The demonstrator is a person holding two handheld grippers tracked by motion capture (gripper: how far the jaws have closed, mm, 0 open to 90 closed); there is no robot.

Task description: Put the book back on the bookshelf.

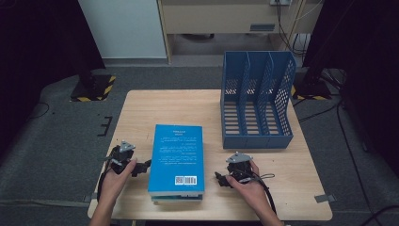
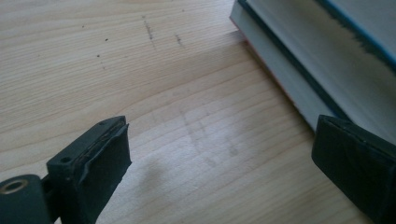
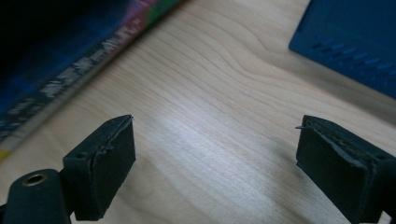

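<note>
High view: the stack of books (image 1: pixel 176 162) lies low in the frame's centre on the table (image 1: pixel 141 108); my left gripper (image 1: pixel 141 168) sits just beside its left edge, jaws apart and empty; my right gripper (image 1: pixel 220 178), lower right, gapes too, perhaps slightly farther off.

Dim, soft high view with dark left and right edges and an evenly lit table (image 1: pixel 141 103); both gripper views are brighter, blurred far off, with pale sheen on wood.
</note>
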